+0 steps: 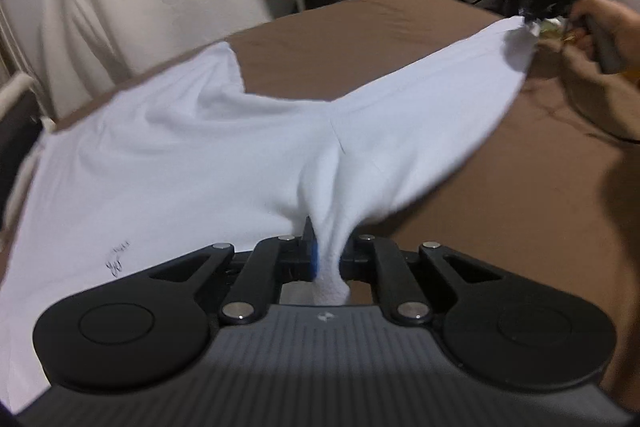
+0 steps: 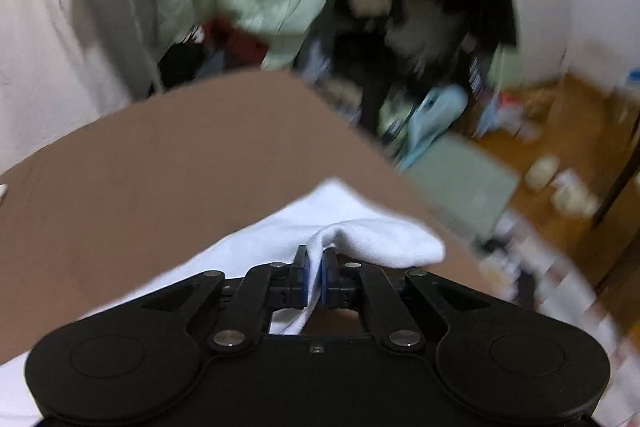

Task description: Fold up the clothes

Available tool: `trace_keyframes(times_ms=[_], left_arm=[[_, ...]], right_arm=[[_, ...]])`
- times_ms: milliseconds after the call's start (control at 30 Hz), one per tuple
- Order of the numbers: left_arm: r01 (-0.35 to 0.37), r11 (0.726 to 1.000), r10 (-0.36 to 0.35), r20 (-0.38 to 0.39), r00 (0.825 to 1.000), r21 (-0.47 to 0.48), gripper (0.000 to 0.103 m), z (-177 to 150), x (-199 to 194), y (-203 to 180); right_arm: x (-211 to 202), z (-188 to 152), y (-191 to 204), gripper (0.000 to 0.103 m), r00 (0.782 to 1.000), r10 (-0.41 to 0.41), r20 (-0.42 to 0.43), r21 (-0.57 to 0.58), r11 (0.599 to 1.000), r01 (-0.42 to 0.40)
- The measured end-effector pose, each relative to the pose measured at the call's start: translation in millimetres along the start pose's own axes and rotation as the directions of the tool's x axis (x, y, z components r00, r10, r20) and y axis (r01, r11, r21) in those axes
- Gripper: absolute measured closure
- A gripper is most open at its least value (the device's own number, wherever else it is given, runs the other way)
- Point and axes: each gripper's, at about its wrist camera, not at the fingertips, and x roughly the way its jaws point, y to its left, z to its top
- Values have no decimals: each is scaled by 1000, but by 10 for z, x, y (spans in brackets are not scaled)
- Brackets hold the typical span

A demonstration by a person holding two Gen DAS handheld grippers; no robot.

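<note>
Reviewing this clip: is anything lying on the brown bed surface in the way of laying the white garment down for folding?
Nothing visible. The white garment is pinched by the left gripper and the right gripper, and the brown bed surface beyond it looks bare. What lies under the cloth is hidden.

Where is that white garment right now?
The white garment is stretched over the brown bed, pinched at one spot by the left tool and at its far right corner by the right tool.
</note>
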Motion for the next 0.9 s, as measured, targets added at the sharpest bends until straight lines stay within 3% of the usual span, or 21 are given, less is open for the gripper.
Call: trace_keyframes(times_ms=[100,167,200,233,267,300,333,367,467,567,667,767,833,900], left_arm=[[70,995,-77,-96,992,-71,93,-73,202,98],[89,985,-114,-169,979,-149,82,-184,417,143],[92,981,-119,-151,981,-172,79,-202,416,138],[98,977,-125,-135,983,-191,61,-214,410,130],[134,975,-159,-134,978,-177,29,-180,376,96],[169,972,-192,-133,972,-163,17,-145,342,63],[200,969,-220,-133,966,-147,12,-111,305,30],[196,973,-211,-129,969,-119,12,-76,245,9],[195,977,-203,-90,975,-86,12,20,59,95],[186,971,-196,-55,979,-153,10,77,-43,441],[130,963,-150,-67,986,-236,8,105,-7,922],[12,963,-46,-120,992,-268,8,105,127,1381],[-57,956,19,-133,991,-289,8,125,231,1718],[-105,939,67,-126,990,-328,8,178,340,2075]], right_arm=[[-32,29,-20,99,1000,-24,3,-24,999,24],[116,-40,-34,98,997,-44,-66,-42,998,41],[173,-106,-40,97,993,-61,-97,-59,997,56],[201,-162,-46,97,992,-71,-105,-76,995,63],[192,-192,-44,95,992,-77,-98,-95,993,68],[174,-187,-38,91,991,-94,-90,-108,991,85],[147,-139,-26,82,989,-125,-81,-111,987,116],[120,-91,-14,75,985,-156,-72,-114,982,148],[22,57,10,66,970,-238,-48,-103,967,232],[-254,204,7,61,977,-214,-22,-16,977,214],[-518,271,212,48,999,-53,3,21,998,53],[-729,297,524,47,988,154,9,45,987,-154],[-699,226,991,47,932,355,-70,55,934,-352],[-653,168,1485,47,831,535,-154,69,845,-531]])
